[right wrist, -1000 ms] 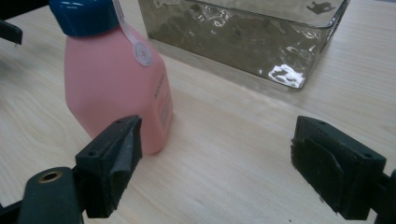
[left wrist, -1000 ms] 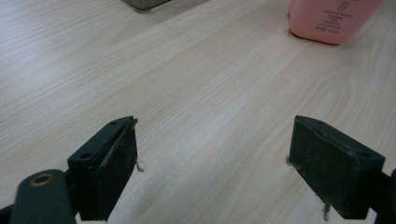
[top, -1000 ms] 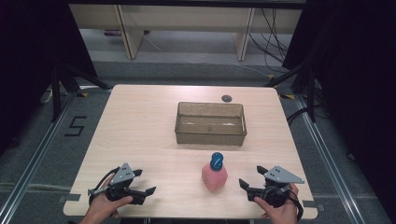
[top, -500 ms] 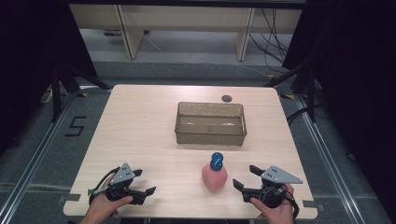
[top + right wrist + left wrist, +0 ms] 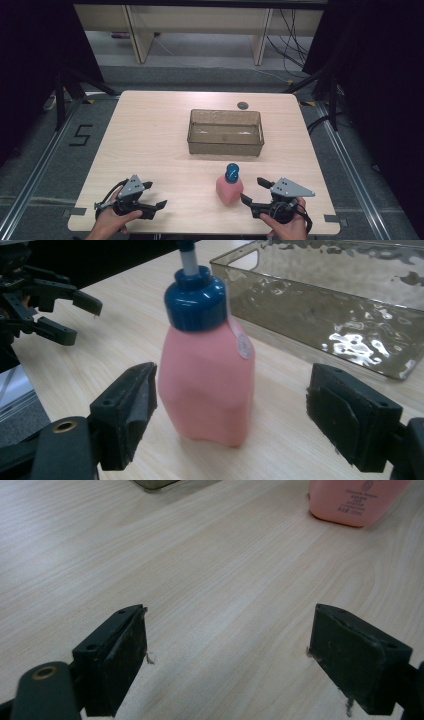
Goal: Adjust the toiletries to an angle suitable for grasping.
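The pink bottle (image 5: 229, 189) with a blue pump cap stands upright on the worktop (image 5: 150, 140), near the clear plastic bin (image 5: 225, 132). The right tongs (image 5: 254, 191) have just been closing, bottle between but untouched. The left tongs (image 5: 156, 197) gape, released.

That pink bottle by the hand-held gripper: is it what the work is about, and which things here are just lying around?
Part of the job:
- pink bottle with blue cap, standing upright
- right hand-held gripper, jaws open either side of the bottle, just been closing
- probably the clear bin behind it

Just lying about:
- small dark disc at the table's far edge
- left hand-held gripper, open over bare wood
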